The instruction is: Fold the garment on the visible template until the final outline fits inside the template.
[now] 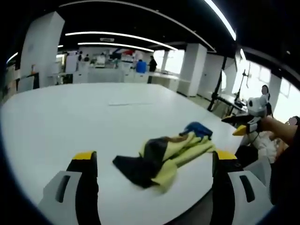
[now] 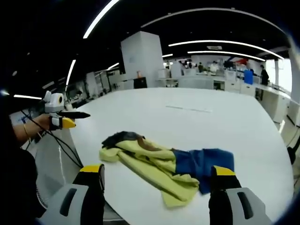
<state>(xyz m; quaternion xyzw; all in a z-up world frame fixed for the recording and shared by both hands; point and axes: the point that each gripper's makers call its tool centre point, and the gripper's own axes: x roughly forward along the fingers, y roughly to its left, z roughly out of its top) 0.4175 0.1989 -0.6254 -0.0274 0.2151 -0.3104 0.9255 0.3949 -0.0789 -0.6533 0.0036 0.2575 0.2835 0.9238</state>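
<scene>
Garment (image 2: 164,166), yellow, blue and dark, lies crumpled near the white tabletop (image 2: 197,117) edge, long axis crosswise just ahead of the right gripper (image 2: 157,180); both grippers' jaws stand apart, empty.

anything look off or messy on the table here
The garment lies crumpled in a heap near the white table's edge, not flat, its yellow, dark and blue parts bunched over each other. No template outline is discernible around it.

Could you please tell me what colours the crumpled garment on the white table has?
The garment is pale yellow, blue and black, clearest in the right gripper view.
</scene>
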